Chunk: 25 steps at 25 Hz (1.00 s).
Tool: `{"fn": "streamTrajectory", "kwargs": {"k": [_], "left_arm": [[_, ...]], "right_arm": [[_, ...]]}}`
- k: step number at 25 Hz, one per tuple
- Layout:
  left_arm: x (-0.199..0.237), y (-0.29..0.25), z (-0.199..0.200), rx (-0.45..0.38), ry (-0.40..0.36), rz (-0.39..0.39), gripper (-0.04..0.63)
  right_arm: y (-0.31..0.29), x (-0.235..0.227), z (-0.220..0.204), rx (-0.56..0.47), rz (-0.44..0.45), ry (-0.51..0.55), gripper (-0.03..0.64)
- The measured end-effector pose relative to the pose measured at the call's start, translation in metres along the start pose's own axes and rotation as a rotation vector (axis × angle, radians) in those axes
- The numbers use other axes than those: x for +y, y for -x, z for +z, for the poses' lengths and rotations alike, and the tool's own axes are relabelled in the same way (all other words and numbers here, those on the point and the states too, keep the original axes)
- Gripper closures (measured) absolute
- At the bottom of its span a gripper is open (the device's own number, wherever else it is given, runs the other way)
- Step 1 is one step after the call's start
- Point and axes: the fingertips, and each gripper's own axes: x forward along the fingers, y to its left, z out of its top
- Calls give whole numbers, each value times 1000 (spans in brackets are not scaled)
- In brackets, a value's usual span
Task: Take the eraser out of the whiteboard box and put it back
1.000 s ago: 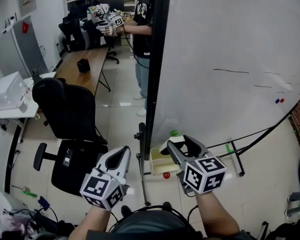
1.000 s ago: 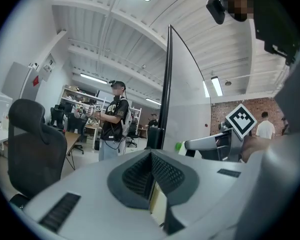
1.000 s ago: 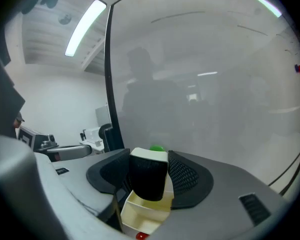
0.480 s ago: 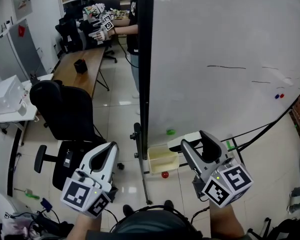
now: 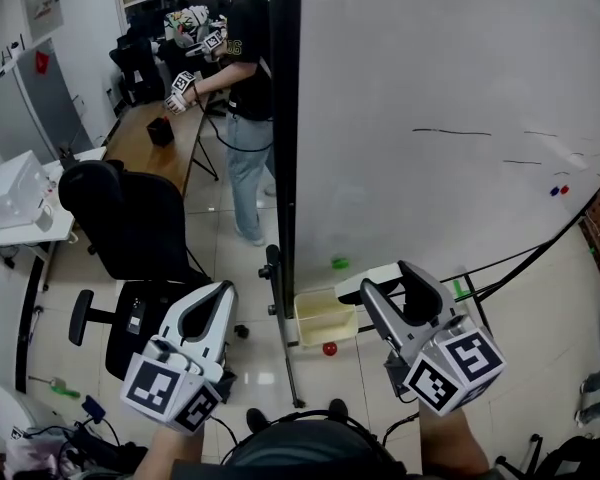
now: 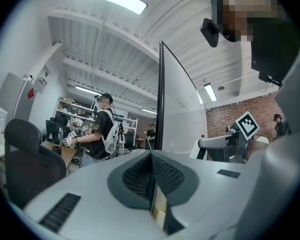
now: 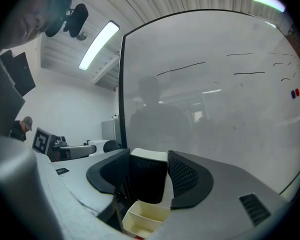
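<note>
My right gripper [image 5: 390,280] is shut on the eraser [image 5: 372,277], a black block with a white top. The right gripper view shows the eraser [image 7: 148,179] upright between the two dark pads, in front of the whiteboard [image 7: 215,109]. The whiteboard box [image 5: 325,320], a pale yellow open tray, hangs at the board's foot just below and left of the eraser; it also shows under the jaws [image 7: 145,218]. My left gripper [image 5: 220,293] hovers left of the board's black post, shut with nothing in it [image 6: 151,156].
A black office chair [image 5: 130,228] stands left of my left gripper. A red ball [image 5: 330,349] lies on the floor under the box, a green object [image 5: 338,263] behind it. A person [image 5: 242,68] holding grippers stands by a wooden table [image 5: 170,133].
Both grippers rose and spread apart a second ago and have kept still since. The eraser stays in my right gripper. The person at the back stepped left into fuller view.
</note>
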Motion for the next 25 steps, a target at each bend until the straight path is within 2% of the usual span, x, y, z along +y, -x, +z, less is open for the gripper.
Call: {"fn": "streamTrajectory", "kwargs": {"k": [11, 19, 25], "left_arm": [[-2, -2, 10, -9, -31, -9, 568], [-3, -1, 8, 10, -73, -3, 568], [-4, 3, 6, 16, -65, 5, 568]], "right_arm": [[14, 10, 29, -42, 3, 58, 347], [18, 11, 26, -36, 0, 55, 347], [19, 13, 26, -38, 5, 53, 347]]}}
